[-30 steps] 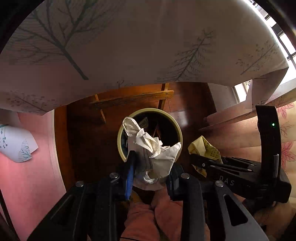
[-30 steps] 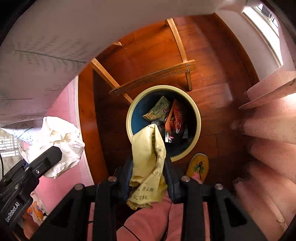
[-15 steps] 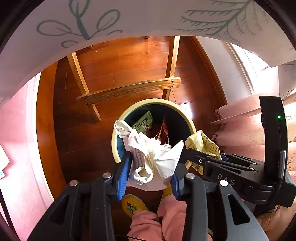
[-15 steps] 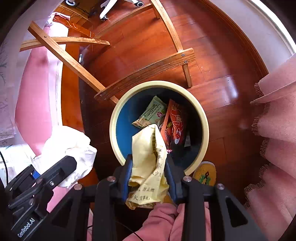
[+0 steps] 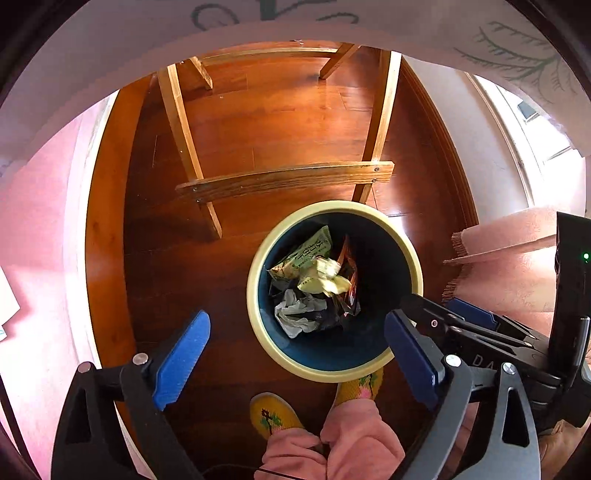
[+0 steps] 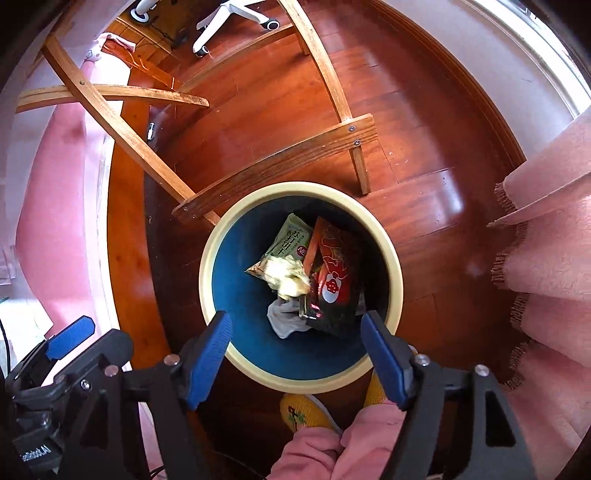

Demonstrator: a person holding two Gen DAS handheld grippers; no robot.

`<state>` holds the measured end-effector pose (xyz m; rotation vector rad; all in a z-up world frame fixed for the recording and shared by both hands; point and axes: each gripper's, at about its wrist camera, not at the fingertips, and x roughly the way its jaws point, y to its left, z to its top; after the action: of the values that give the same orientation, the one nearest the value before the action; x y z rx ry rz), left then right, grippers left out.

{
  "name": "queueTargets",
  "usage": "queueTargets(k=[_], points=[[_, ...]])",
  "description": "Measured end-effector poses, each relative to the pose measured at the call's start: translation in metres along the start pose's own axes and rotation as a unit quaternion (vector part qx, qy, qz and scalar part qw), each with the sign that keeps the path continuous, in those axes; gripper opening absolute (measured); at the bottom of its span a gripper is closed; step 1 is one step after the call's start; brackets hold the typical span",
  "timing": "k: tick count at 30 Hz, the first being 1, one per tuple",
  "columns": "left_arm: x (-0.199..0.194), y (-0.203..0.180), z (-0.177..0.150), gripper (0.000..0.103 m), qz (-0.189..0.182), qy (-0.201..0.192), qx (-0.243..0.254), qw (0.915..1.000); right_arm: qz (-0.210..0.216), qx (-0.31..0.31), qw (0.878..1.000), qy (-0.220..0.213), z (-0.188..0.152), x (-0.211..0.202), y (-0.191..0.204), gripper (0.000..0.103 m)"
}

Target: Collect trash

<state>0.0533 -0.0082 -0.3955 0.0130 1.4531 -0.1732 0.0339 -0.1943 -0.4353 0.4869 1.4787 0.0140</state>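
A round bin with a cream rim and blue inside stands on the wood floor below both grippers. Inside lie a crumpled white paper, a crumpled yellow paper, a green wrapper and a red wrapper. My left gripper hangs over the bin's near rim, its jaws opening wide with nothing between them. My right gripper does the same over the bin. It also shows at the right of the left wrist view.
A wooden table frame stands just beyond the bin. Pink fringed cloth hangs at the right. The person's yellow slippers and pink trouser legs sit below. Chair wheels show far back.
Both grippers sank toward the bin and opened. The white paper fell from the left one and the yellow paper from the right one; both now lie in the bin.
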Motion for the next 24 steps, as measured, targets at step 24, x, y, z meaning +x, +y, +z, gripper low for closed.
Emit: queueTargets(k=[24], points=[[-0.158, -0.012, 0.004, 0.096, 0.026, -0.051, -0.007, 0.9983, 0.021, -0.039, 0.998, -0.047, -0.005, -0.142, 0.049, 0.074]])
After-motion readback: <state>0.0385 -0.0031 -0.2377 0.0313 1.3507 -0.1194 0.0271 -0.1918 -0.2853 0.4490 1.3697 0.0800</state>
